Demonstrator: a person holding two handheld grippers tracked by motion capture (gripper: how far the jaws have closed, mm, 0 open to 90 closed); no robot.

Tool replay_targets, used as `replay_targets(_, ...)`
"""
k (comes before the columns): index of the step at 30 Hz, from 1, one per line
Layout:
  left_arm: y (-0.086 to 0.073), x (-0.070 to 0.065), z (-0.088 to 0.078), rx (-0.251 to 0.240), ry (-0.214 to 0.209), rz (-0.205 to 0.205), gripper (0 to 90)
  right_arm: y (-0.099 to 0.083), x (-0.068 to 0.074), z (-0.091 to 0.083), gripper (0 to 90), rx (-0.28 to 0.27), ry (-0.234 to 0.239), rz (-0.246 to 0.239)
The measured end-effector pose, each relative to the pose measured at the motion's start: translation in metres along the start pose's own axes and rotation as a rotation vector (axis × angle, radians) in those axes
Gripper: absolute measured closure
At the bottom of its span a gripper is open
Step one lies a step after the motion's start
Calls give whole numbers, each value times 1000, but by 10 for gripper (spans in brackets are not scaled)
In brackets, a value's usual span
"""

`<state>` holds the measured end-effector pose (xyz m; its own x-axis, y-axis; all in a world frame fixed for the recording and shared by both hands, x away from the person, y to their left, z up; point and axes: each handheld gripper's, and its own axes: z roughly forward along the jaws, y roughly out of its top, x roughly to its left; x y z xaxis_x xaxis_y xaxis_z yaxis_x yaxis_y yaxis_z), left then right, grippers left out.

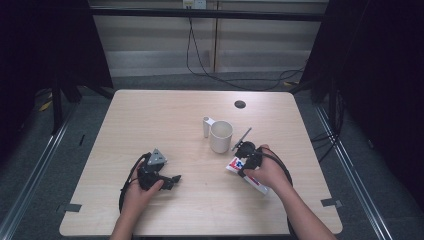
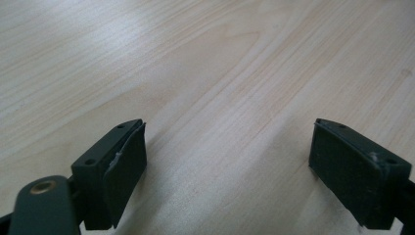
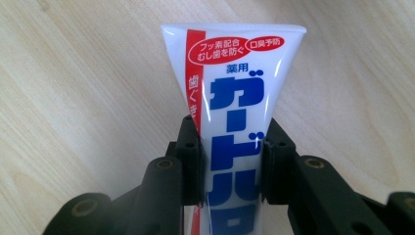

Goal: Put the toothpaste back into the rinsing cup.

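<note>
right hand-held gripper (image 3: 230, 156) clamped on the tube (image 3: 232, 98), which lies flat on the bench (image 3: 73, 73). grip sits mid-body, so lift straight, no twist; tube will flex. cup (image 1: 220, 136) just ahead-left. hand low, angled down. left hand-held gripper (image 2: 227, 171) wide, empty, resting low on the bench.

Between black jaws of right gripper (image 3: 232, 161): white toothpaste tube (image 3: 232, 112), red stripe, blue lettering. Beyond: cream, possibly off-white, cup (image 1: 220, 136). Pale woodgrain table (image 1: 165, 115).
</note>
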<state>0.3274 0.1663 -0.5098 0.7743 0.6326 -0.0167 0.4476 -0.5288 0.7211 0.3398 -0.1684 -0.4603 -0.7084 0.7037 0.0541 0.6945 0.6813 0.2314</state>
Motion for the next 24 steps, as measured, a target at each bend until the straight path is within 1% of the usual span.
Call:
replay_targets(1,0,0,0,0,-1,-1,140,-7,-1,-4,678,-41,4,4)
replay_targets(3,0,0,0,0,0,0,140,-14,-3,-9,677,-93,16,6)
replay_targets(4,0,0,0,0,0,0,140,-14,-3,-9,677,-93,16,6)
replay_targets(5,0,0,0,0,0,0,140,-19,-4,-15,677,-141,23,12)
replay_targets(6,0,0,0,0,0,0,140,-19,-4,-15,677,-141,23,12)
replay_targets(7,0,0,0,-1,0,-1,140,-23,-6,-22,676,-190,28,17)
replay_targets(8,0,0,0,0,0,0,140,-23,-6,-22,676,-190,28,17)
replay_targets(10,0,0,0,0,0,0,140,-26,-7,-28,675,-240,29,26)
replay_targets(11,0,0,0,0,1,1,140,-27,-8,-30,675,-256,30,32)
replay_targets(12,0,0,0,0,3,1,140,-30,-9,-35,674,-302,30,41)
replay_targets(15,0,0,0,0,4,3,140,-33,-11,-40,674,-375,31,54)
replay_targets(16,0,0,0,0,4,3,140,-33,-11,-40,674,-375,31,54)
replay_targets(17,0,0,0,0,0,0,140,-35,-12,-43,673,-425,32,58)
replay_targets(18,0,0,0,0,0,0,140,-36,-12,-44,673,-440,34,62)
replay_targets(19,0,0,0,0,0,0,140,-36,-12,-44,673,-440,34,62)
replay_targets(20,0,0,0,0,3,2,140,-36,-12,-46,673,-457,33,69)
replay_targets(21,0,0,0,0,0,0,140,-37,-12,-48,673,-485,35,65)
replay_targets(22,0,0,0,0,0,0,140,-37,-12,-48,673,-485,35,65)
replay_targets(23,0,0,0,0,0,0,140,-37,-13,-50,673,-511,39,70)
replay_targets(24,0,0,0,0,0,0,140,-37,-13,-51,673,-521,40,71)
